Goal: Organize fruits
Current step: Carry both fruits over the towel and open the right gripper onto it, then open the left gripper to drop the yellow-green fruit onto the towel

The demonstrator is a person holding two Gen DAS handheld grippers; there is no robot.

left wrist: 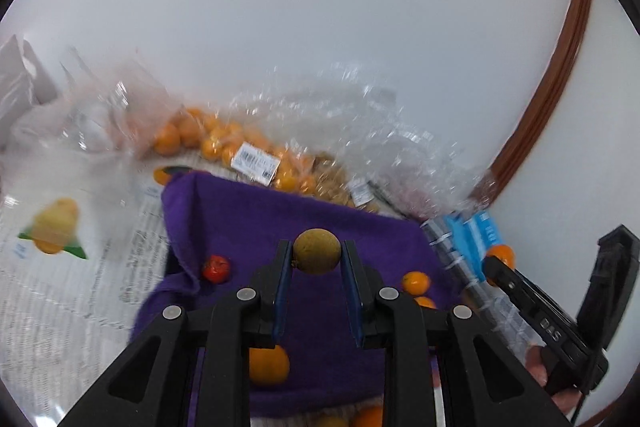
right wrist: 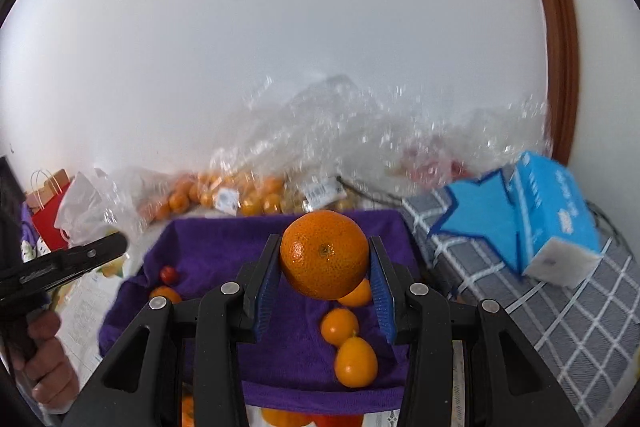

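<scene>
My left gripper (left wrist: 316, 253) is shut on a small round brown-yellow fruit (left wrist: 317, 251), held above a purple cloth (left wrist: 260, 223). On the cloth lie a small red fruit (left wrist: 216, 268), an orange (left wrist: 268, 364) and small oranges (left wrist: 416, 283). My right gripper (right wrist: 324, 255) is shut on a large orange (right wrist: 324, 254) above the same purple cloth (right wrist: 224, 247). Beneath it lie several small orange fruits (right wrist: 355, 361) and a red fruit (right wrist: 168, 274). The right gripper shows at the right edge of the left wrist view (left wrist: 532, 299).
Clear plastic bags of small oranges (left wrist: 216, 139) and brown fruits (left wrist: 332, 179) lie behind the cloth against the white wall. A blue tissue box (right wrist: 548, 215) sits on a grey checked cloth (right wrist: 560, 327) at right. Printed paper (left wrist: 60, 267) lies at left. A red paper bag (right wrist: 50, 203) stands far left.
</scene>
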